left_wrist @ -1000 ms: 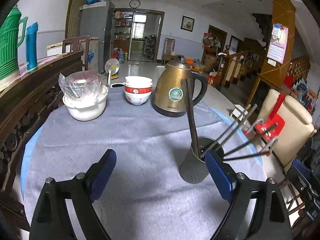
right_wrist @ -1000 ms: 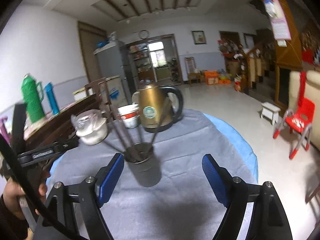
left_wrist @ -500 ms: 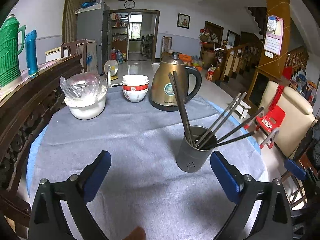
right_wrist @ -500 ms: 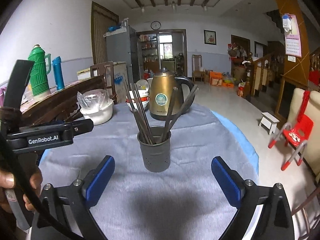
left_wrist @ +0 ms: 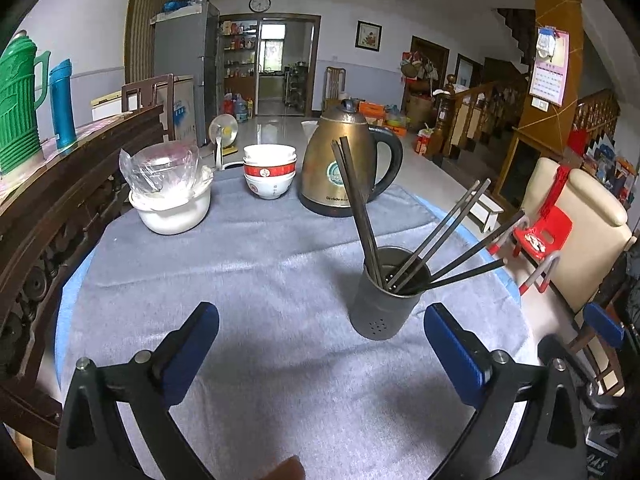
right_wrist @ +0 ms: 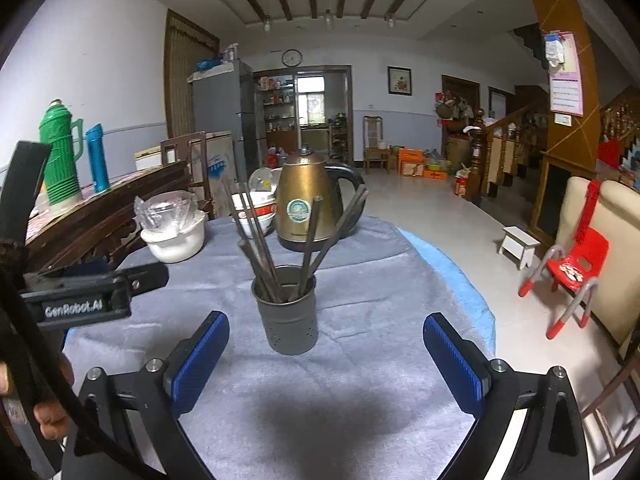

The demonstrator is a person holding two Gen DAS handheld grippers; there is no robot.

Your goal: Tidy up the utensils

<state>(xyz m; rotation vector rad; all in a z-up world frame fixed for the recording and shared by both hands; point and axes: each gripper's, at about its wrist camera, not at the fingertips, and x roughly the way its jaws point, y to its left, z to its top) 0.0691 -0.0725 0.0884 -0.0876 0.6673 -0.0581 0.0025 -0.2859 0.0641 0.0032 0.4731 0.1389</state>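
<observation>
Left wrist view: the left gripper (left_wrist: 320, 344) fills the lower frame, black arms with ribbed blue pads (left_wrist: 190, 350) set wide apart and nothing between them. The log has its jaws opening. Beyond them, right of centre, a dark perforated metal holder (left_wrist: 382, 294) stands upright on the grey napped tablecloth (left_wrist: 248, 280). Dark slim chopsticks (left_wrist: 358, 208) lean out of it, one pair toward the upper left, the rest fanned to the right. Farther back stand a white lidded pot (left_wrist: 170, 204) under crumpled clear plastic, stacked red-and-white bowls (left_wrist: 270, 172) and a brass-coloured kettle (left_wrist: 346, 164) with a black handle.

Right wrist view: the right gripper (right_wrist: 326, 354) also stands spread and empty, the holder centred just beyond its pads. The left tool's black body crosses the left edge, with fingers (right_wrist: 52, 420) partly cut off at the lower left.

Compared with a second ago, both pairs of pads have spread wider and the holder sits farther from each gripper; in the left view it was then almost against the right pad.

The chopstick bases are hidden inside the holder. The kettle label is too small to read.
</observation>
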